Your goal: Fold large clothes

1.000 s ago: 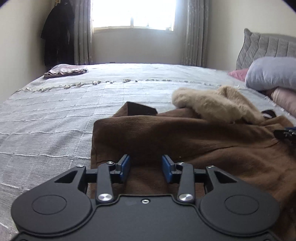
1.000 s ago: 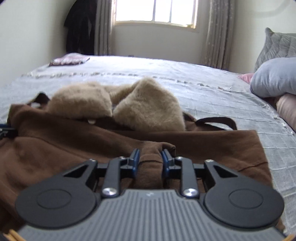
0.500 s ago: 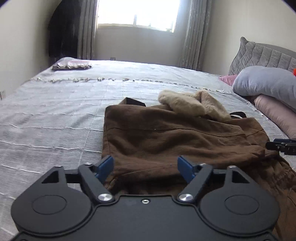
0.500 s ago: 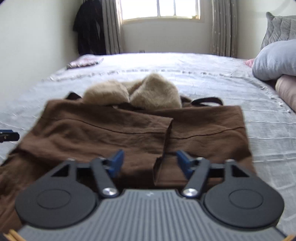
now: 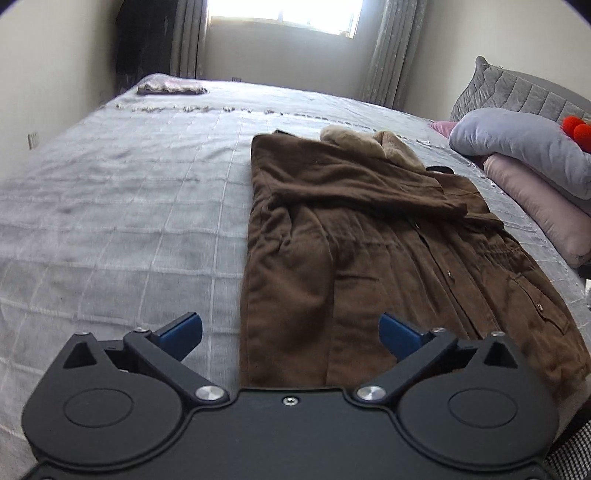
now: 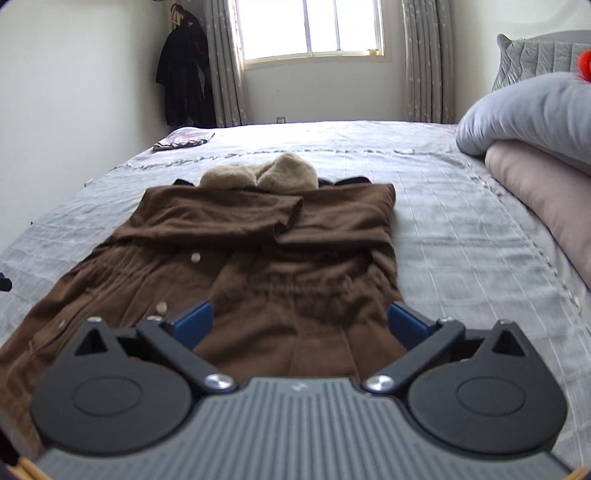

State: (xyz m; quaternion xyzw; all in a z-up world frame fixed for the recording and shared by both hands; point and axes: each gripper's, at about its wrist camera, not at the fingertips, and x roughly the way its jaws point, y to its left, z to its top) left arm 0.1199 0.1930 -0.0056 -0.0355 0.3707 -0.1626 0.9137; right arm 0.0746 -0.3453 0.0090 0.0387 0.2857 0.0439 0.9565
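A long brown coat (image 5: 369, 236) with a beige fur collar (image 5: 369, 142) lies flat on the grey bedspread (image 5: 129, 206), both sleeves folded across its chest. It also shows in the right wrist view (image 6: 258, 258), collar (image 6: 262, 175) at the far end. My left gripper (image 5: 290, 328) is open and empty, above the coat's near hem at its left edge. My right gripper (image 6: 300, 321) is open and empty, above the lower right part of the coat.
Grey and pink pillows (image 5: 535, 162) are stacked at the right by the grey headboard (image 5: 524, 96). A small folded cloth (image 5: 171, 88) lies at the bed's far left corner. A dark garment (image 6: 184, 70) hangs on the wall beside the window (image 6: 310, 29).
Both grippers let go of the coat's sleeves, opened wide and pulled back toward the hem. The sleeves now lie folded across the chest.
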